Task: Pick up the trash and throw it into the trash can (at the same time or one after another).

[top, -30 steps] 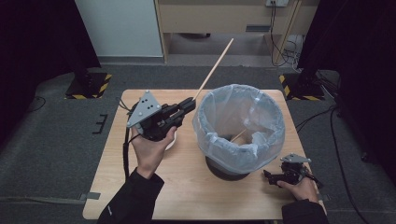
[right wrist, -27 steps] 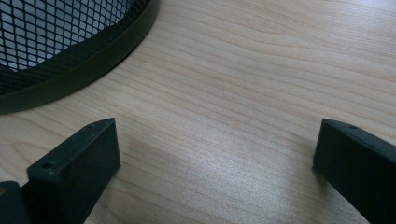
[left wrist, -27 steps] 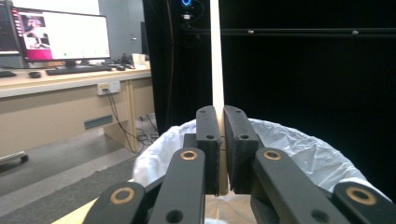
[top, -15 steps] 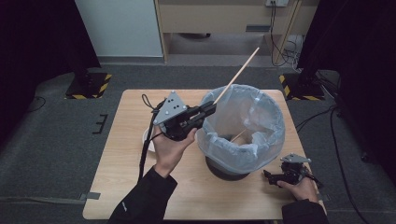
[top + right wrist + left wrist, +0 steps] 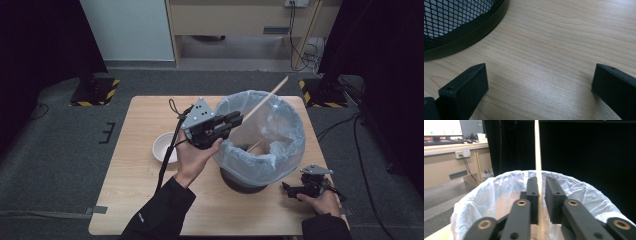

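My left gripper (image 5: 239,117) is held at the near-left rim of a black mesh bin (image 5: 240,181) lined with a pale plastic bag (image 5: 280,125). A long wooden stick (image 5: 267,95) runs from its jaws up and to the right, across the bin's mouth. In the left gripper view the stick (image 5: 537,150) lies against one jaw of the gripper (image 5: 541,181), with a gap to the other. The jaws have just been opening, and the stick is still between them. A second stick (image 5: 255,145) leans inside the bag. My right gripper (image 5: 286,187) rests open on the table, holding nothing.
A white bowl (image 5: 162,147) sits on the wooden table (image 5: 145,115), left of the bin and beside my left wrist. The right gripper view has the bin's mesh wall (image 5: 454,20) to its upper left and bare wood between the jaws of the gripper (image 5: 539,75).
My left hand has carried the stick to the right, from beside the bin to its rim, so the stick now reaches over the bag. The right hand has stayed put.
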A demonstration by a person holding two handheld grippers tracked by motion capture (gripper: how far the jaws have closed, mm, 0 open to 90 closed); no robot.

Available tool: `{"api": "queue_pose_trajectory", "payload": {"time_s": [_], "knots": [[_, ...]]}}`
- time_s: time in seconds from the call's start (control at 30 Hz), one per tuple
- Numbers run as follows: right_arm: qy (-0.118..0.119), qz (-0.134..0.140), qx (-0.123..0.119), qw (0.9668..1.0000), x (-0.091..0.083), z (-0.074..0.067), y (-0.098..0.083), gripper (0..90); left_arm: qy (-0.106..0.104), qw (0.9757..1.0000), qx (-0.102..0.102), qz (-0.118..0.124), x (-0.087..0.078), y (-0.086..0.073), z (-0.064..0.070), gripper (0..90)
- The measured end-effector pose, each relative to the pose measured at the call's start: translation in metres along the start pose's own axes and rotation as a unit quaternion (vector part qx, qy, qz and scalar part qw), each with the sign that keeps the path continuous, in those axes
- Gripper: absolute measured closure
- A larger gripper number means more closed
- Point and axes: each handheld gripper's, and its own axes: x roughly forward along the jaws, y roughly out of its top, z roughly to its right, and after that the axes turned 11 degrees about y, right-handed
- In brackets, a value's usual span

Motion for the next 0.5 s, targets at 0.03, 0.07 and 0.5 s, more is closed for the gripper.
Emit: {"api": "queue_pose_trajectory", "payload": {"time_s": [0.03,0.07,0.5], "knots": [[0.000,0.000,0.000,1.0000,0.000,0.000,0.000,0.8,-0.001,1.0000,-0.002,0.003,0.000,0.000,-0.001,76.4],[0.000,0.000,0.000,1.0000,0.000,0.000,0.000,0.8,0.000,1.0000,-0.003,0.003,-0.001,0.001,-0.001,73.8],[0.000,0.000,0.000,1.0000,0.000,0.000,0.000,0.8,0.053,0.9981,0.001,0.030,-0.054,0.005,-0.037,61.1]]}}
